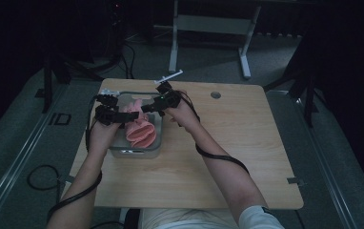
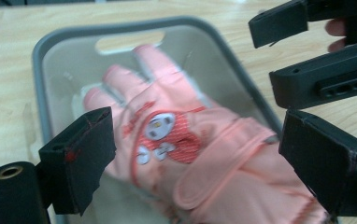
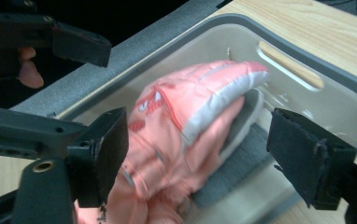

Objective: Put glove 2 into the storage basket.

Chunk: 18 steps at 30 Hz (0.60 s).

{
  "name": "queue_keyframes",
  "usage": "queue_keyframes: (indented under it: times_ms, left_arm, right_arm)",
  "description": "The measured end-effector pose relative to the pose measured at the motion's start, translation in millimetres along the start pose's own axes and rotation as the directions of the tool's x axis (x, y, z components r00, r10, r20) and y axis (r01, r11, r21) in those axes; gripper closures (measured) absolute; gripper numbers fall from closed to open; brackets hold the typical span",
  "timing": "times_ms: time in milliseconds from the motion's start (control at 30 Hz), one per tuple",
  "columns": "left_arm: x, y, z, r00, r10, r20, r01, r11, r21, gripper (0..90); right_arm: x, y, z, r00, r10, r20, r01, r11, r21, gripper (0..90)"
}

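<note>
A pink glove with a red and white cartoon patch lies in a grey plastic tub at the table's left. It looks blurred in both gripper views. Its grey palm side shows in the right gripper view. My left gripper hovers over the tub's left part, jaws wide apart on either side of the glove's cuff and pinching nothing. My right gripper hangs over the tub's far right, also open, its jaws straddling the glove without touching it. The two grippers nearly meet above the tub.
A white syringe-like object lies at the table's far edge. A round grommet sits in the light wooden tabletop to the right. A white desk frame stands behind, and cables lie on the floor at left.
</note>
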<state>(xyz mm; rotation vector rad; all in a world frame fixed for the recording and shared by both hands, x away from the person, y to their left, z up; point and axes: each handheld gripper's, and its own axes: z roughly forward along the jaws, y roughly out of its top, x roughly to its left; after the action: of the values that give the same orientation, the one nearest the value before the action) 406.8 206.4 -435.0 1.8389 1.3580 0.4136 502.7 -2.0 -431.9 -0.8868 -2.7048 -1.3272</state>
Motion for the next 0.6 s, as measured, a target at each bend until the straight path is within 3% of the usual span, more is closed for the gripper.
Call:
queue_keyframes:
  times_ms: [133, 267, 300, 433, 600]
  left_arm:
    - [-20.6, -2.1, 1.0, 0.9969, 0.076, 0.018, -0.076, 0.9970, -0.018, 10.5]
    - [-30.4, -2.9, 0.8, 0.9947, 0.098, 0.031, -0.098, 0.9948, -0.029, 10.5]
    - [-41.1, -3.1, -0.5, 0.9911, 0.126, 0.044, -0.124, 0.9914, -0.041, 10.5]
    - [-59.0, -3.7, -3.0, 0.9829, 0.169, 0.073, -0.165, 0.9847, -0.054, 10.6]
    - [-79.9, -5.6, -2.7, 0.9714, 0.203, 0.122, -0.195, 0.9779, -0.074, 10.7]
  right_arm:
    - [-4.7, -9.5, -12.9, 0.9998, -0.010, 0.018, 0.011, 1.000, -0.017, 18.6]
    - [-7.5, -18.6, -21.5, 0.9996, -0.013, 0.025, 0.014, 1.000, -0.013, 18.3]
    - [-8.4, -21.5, -23.9, 0.9995, -0.017, 0.028, 0.017, 1.000, -0.010, 18.3]
    - [-12.1, -37.4, -38.0, 0.9987, -0.022, 0.046, 0.022, 1.000, -0.006, 18.3]
    - [-15.5, -52.2, -49.7, 0.9979, -0.024, 0.060, 0.024, 1.000, -0.004, 18.3]
